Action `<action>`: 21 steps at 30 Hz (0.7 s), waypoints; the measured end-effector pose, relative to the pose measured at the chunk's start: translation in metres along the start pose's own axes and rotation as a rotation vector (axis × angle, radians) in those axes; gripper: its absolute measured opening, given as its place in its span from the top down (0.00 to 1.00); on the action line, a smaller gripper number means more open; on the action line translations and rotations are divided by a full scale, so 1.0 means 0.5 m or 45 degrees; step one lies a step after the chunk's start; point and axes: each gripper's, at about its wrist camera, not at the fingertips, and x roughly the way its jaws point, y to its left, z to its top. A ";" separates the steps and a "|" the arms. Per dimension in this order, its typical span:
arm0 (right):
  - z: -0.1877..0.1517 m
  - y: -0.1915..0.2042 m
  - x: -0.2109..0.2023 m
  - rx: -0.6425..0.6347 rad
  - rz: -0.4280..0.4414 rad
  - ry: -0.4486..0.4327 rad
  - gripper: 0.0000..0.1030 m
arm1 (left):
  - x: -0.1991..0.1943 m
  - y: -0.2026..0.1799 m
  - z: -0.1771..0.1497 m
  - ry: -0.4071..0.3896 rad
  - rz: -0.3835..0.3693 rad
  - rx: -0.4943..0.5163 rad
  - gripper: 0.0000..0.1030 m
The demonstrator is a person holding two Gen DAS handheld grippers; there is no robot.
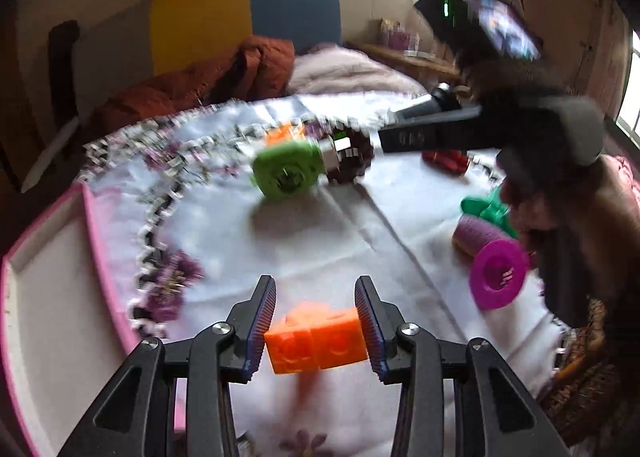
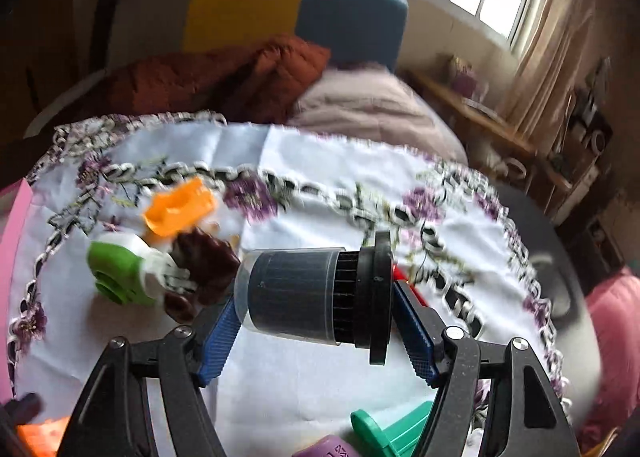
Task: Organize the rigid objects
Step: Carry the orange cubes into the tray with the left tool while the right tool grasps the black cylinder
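Observation:
My left gripper (image 1: 315, 323) is shut on an orange block piece (image 1: 316, 341), held just above the white embroidered cloth (image 1: 320, 249). My right gripper (image 2: 316, 327) is shut on a black cylinder with a flange (image 2: 316, 293), held sideways above the cloth (image 2: 304, 385); this gripper also shows in the left wrist view at the upper right (image 1: 432, 133). A green round part (image 1: 286, 171) joined to a white and brown piece (image 1: 352, 157) lies mid-cloth. Another orange piece (image 2: 180, 207) lies behind it.
A pink-rimmed tray (image 1: 48, 297) sits at the cloth's left edge. A purple spool with magenta flange (image 1: 496, 273), a teal part (image 1: 486, 211) and a red piece (image 1: 446, 161) lie to the right. A bed with rust blanket (image 1: 200, 85) lies behind.

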 end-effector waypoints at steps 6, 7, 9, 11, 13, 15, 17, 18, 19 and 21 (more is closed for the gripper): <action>0.011 0.037 -0.073 -0.084 0.029 -0.218 0.30 | -0.100 0.080 0.007 -0.107 0.070 -0.104 0.62; 0.011 0.045 -0.080 -0.100 0.050 -0.237 0.30 | -0.113 0.104 0.005 -0.117 0.093 -0.141 0.62; 0.008 0.061 -0.092 -0.135 0.076 -0.266 0.30 | -0.128 0.148 0.001 -0.115 0.136 -0.207 0.62; 0.004 0.076 -0.101 -0.167 0.100 -0.291 0.30 | -0.133 0.201 -0.008 -0.100 0.204 -0.274 0.62; 0.001 0.089 -0.110 -0.195 0.132 -0.304 0.30 | -0.125 0.251 -0.017 -0.065 0.263 -0.337 0.62; -0.005 0.101 -0.117 -0.217 0.163 -0.312 0.30 | -0.115 0.311 -0.018 -0.020 0.301 -0.424 0.62; -0.009 0.108 -0.119 -0.234 0.187 -0.309 0.30 | -0.104 0.349 -0.021 -0.002 0.363 -0.457 0.62; -0.011 0.112 -0.121 -0.244 0.196 -0.311 0.30 | -0.099 0.368 -0.022 0.008 0.389 -0.464 0.62; -0.012 0.114 -0.123 -0.248 0.209 -0.312 0.30 | -0.090 0.389 -0.020 0.021 0.415 -0.469 0.62; -0.012 0.116 -0.124 -0.250 0.233 -0.305 0.30 | -0.074 0.427 -0.020 0.052 0.463 -0.491 0.62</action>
